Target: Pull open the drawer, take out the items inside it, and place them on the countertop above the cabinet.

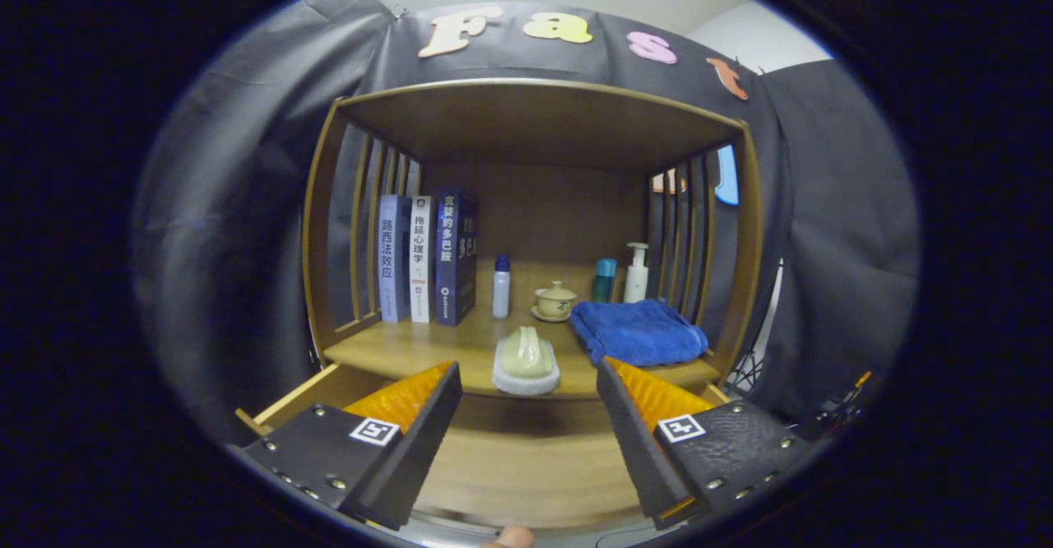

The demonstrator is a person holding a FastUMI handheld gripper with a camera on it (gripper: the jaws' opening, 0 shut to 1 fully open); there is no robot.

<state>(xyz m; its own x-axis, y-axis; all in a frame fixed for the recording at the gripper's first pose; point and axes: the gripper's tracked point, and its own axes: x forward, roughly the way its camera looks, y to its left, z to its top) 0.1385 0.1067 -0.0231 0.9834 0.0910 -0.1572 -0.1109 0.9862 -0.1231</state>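
A wooden cabinet stands ahead with its drawer [526,457] pulled out below my fingers, showing a bare wooden bottom. On the countertop [395,350] just beyond my fingertips sits a pale green soap [525,352] on a white dish [526,380]. My gripper [528,379] is open above the drawer, nothing between its fingers. A folded blue towel [638,331] lies on the countertop just past the right finger.
At the back of the countertop stand three books [426,258], a white bottle with a blue cap [501,287], a small lidded cup on a saucer [555,300], a teal bottle [605,279] and a white pump bottle [635,273]. Slatted sides and a top board enclose the shelf.
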